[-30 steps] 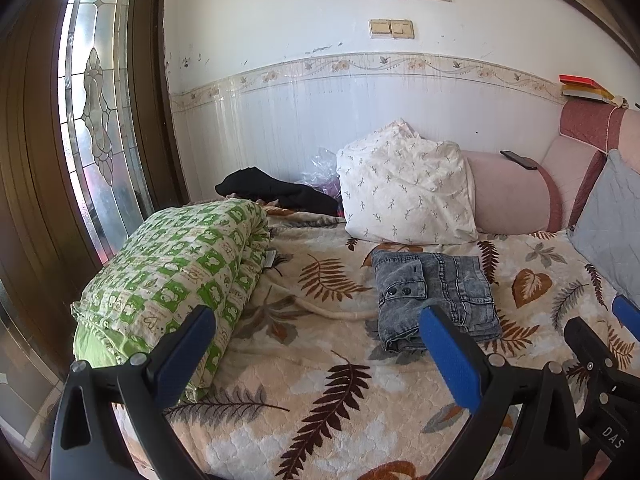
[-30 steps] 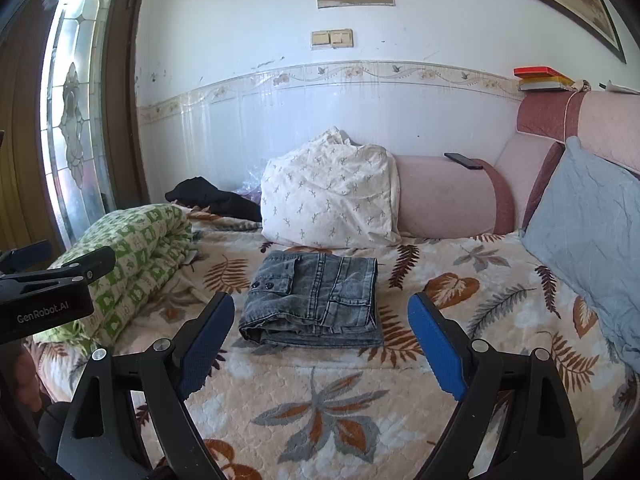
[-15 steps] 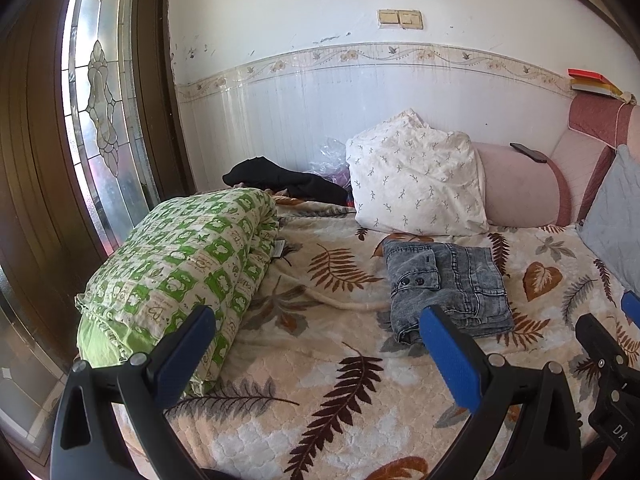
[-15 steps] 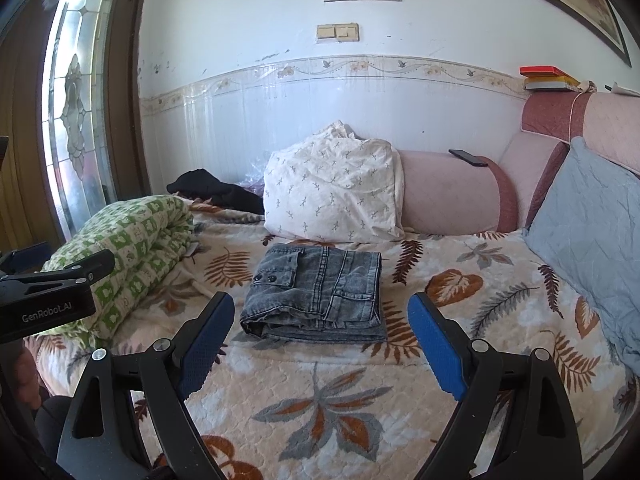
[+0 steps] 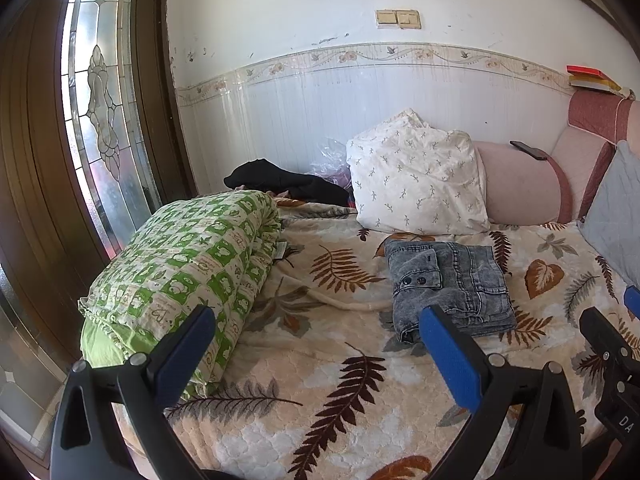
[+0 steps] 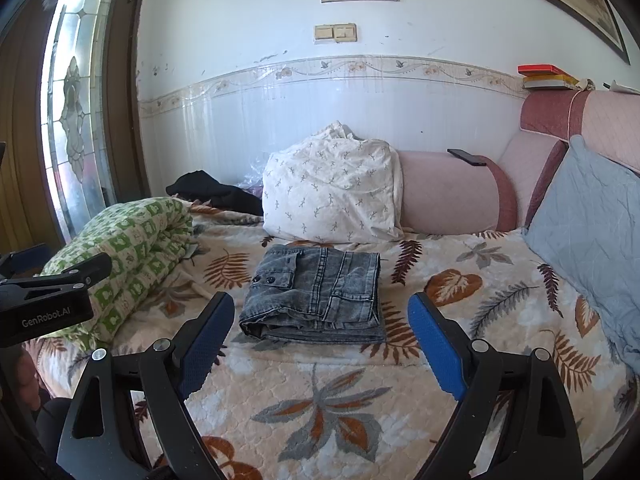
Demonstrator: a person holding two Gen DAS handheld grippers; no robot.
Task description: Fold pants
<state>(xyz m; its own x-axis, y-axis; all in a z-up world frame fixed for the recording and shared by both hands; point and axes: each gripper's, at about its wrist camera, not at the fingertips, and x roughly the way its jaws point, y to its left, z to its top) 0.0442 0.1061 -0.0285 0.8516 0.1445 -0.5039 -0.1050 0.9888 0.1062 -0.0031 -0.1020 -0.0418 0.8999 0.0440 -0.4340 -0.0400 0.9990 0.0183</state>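
Observation:
Grey denim pants (image 5: 450,282) lie folded into a compact rectangle on the leaf-print bedspread (image 5: 320,380), in front of the white pillow. In the right wrist view the pants (image 6: 316,292) sit just beyond my fingertips. My left gripper (image 5: 316,324) is open and empty, held above the bed to the left of and short of the pants. My right gripper (image 6: 320,312) is open and empty, also short of the pants and not touching them.
A rolled green-and-white quilt (image 5: 184,272) lies at the left bed edge. A white pillow (image 5: 416,184), pink bolster (image 5: 520,184) with a phone (image 5: 528,150) and a blue cushion (image 6: 592,240) line the back and right. Dark clothes (image 5: 280,180) lie by the wall.
Both grippers have drawn back and risen a little from the folded pants. The pants have not moved. Both grippers stay open.

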